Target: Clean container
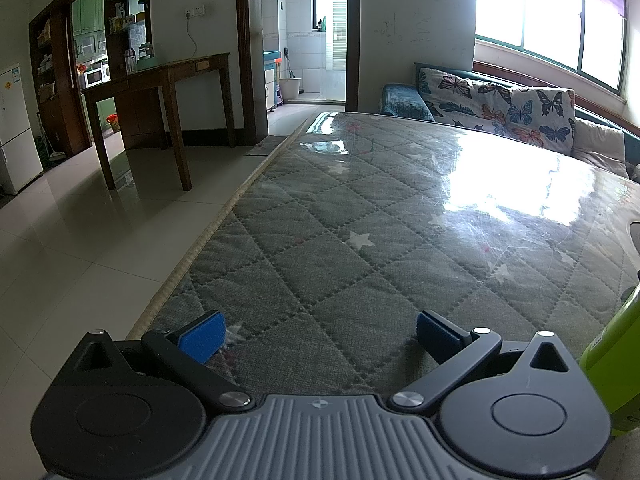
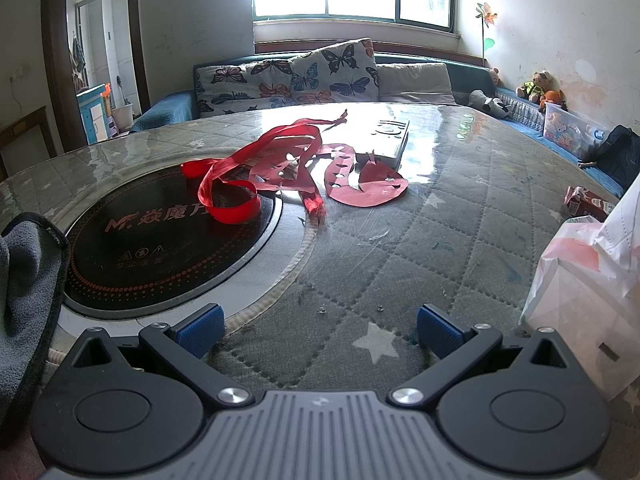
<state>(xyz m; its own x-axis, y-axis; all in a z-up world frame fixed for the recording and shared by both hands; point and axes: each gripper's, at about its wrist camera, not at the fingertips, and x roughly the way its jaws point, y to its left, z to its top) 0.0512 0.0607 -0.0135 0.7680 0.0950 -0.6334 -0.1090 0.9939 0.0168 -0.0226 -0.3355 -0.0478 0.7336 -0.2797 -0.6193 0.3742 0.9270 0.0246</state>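
On the table's black hob, a logo perhaps reading "MF"; left tool and right tool both released.

Both wrist views skim low across the quilted table.

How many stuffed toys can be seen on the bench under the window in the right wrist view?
3, maybe more hidden: a black-and-white plush lying at the bench corner, a green-dressed bear sitting against the right wall, and an orange toy beside that bear.
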